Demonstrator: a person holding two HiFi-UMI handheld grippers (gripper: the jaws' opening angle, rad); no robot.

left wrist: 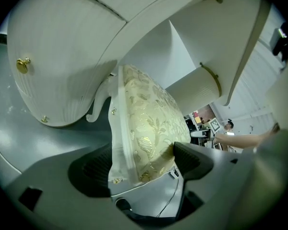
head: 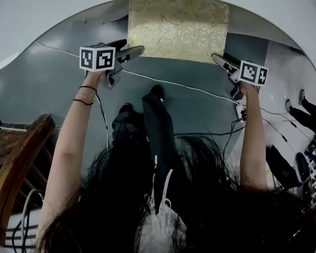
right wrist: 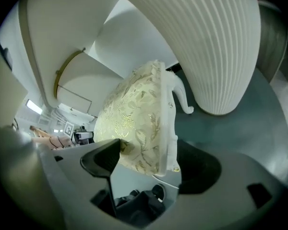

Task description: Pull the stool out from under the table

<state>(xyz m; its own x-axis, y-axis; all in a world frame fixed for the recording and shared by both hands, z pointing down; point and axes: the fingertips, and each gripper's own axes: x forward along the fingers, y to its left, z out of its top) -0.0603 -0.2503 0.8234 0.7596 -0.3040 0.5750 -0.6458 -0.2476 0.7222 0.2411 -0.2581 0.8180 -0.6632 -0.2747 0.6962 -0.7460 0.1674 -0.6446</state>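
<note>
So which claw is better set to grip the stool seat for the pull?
Left, narrowly. The left claw stands open with a corner of the stool filling most of its gap, cushion against one pad. The right claw straddles its corner too, also open; both are probably needed.

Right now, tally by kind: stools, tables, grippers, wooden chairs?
stool: 1
table: 1
grippers: 2 (left gripper, right gripper)
wooden chair: 1
Total: 5
</note>
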